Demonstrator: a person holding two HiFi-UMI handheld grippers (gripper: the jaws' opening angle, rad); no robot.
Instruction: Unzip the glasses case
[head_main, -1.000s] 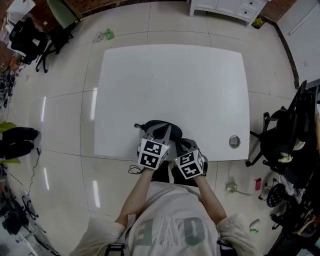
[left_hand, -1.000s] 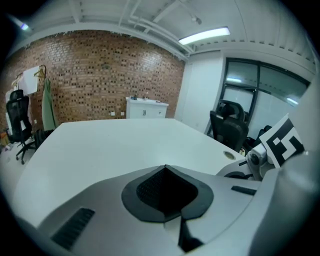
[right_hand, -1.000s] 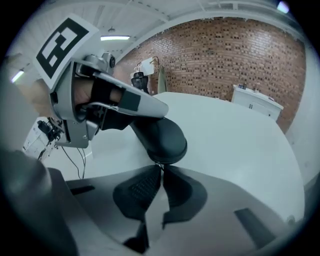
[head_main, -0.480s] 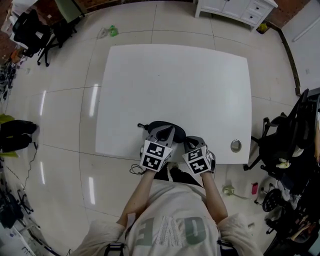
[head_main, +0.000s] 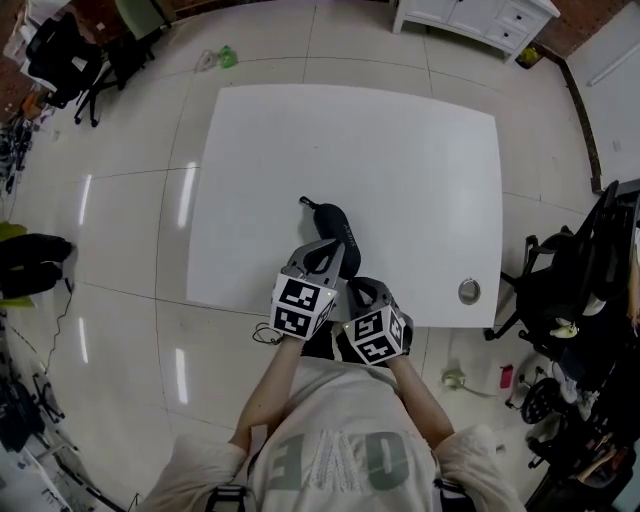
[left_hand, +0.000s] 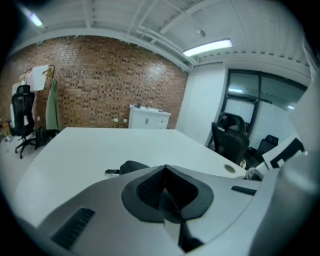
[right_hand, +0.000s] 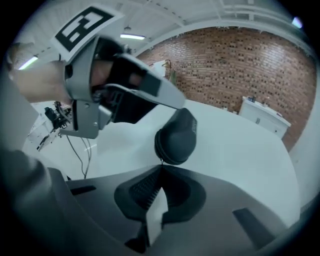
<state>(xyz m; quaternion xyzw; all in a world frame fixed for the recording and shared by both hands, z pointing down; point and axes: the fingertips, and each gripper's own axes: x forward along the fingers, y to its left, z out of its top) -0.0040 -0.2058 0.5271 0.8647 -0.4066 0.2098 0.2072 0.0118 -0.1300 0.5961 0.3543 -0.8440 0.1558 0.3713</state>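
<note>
stage: start, case looks zipped, all unzipping left | glasses case (head_main: 335, 225) lies on table (head_main: 400, 150), near front edge | right tool (right_hand: 160, 167) has just been closing, now clenched on what looks like the zipper pull (right_hand: 160, 161) | left tool (left_hand: 165, 168) clenched, empty, beside case

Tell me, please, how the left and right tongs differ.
The right tongs have just closed on the zip pull of the glasses case; the left tongs meet the case's side, grip unclear. The left tongs reach farther up the table than the right tongs. Both look shut.
</note>
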